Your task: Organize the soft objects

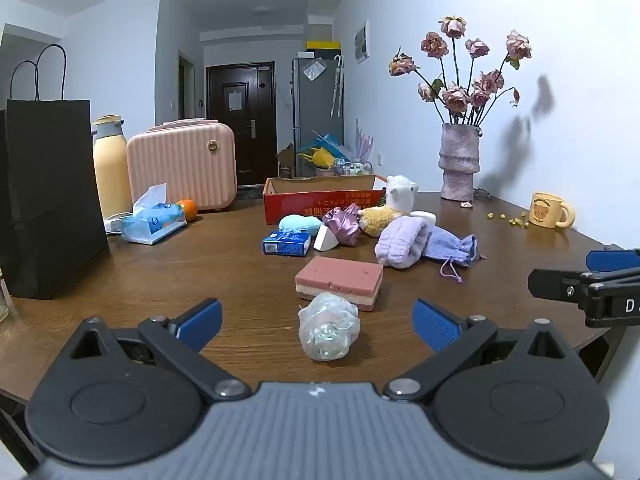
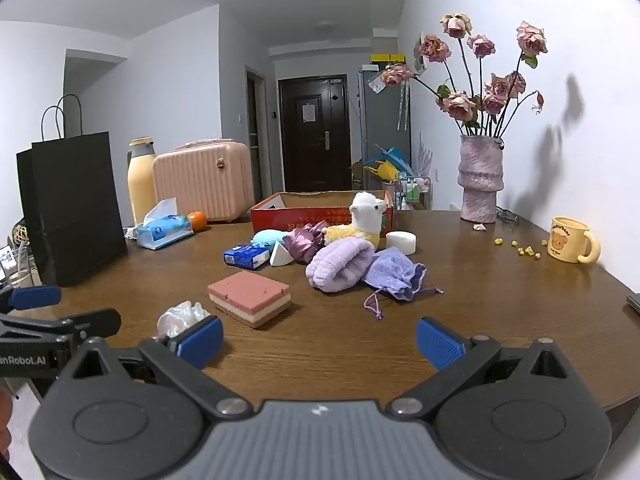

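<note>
Brown table [image 1: 200, 264] before you, soft things heaped by the red box [image 1: 320, 200], sponge [image 1: 339, 280] nearer, white pouf [image 1: 329, 326] ahead of your left gripper [image 1: 318, 322], right gripper [image 2: 320, 344] beside it, both spread wide and empty

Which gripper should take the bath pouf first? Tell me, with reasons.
Left. The bath pouf lies straight ahead of the open left gripper, centred between its fingers. The open right gripper faces bare table, with the pouf off to its left.
</note>
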The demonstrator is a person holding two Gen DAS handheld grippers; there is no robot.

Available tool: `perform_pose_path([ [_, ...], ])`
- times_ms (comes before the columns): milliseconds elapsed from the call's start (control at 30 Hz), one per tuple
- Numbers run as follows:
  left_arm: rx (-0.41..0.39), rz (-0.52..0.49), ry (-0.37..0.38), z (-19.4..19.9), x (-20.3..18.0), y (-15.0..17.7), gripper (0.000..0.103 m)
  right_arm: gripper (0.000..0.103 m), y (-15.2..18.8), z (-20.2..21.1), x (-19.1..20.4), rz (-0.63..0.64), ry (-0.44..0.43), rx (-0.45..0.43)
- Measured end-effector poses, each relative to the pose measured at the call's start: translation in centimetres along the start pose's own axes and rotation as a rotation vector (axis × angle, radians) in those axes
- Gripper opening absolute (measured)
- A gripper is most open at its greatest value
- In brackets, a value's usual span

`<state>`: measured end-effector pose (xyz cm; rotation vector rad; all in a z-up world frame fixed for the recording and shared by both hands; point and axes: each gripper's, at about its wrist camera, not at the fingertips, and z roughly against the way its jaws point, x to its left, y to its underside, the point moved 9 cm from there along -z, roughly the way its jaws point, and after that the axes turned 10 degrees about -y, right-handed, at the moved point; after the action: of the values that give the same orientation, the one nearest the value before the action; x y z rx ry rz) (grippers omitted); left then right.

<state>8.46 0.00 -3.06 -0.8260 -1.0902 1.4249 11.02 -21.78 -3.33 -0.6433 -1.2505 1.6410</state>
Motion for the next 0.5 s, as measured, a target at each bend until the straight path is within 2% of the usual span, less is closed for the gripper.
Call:
perform_pose_path([
  [500, -0.004, -0.008, 0.007, -0.08, -0.62, -0.21, 0.103, 0.103, 0.16, -0.16, 0.29, -0.004, -0.002, -0.002],
])
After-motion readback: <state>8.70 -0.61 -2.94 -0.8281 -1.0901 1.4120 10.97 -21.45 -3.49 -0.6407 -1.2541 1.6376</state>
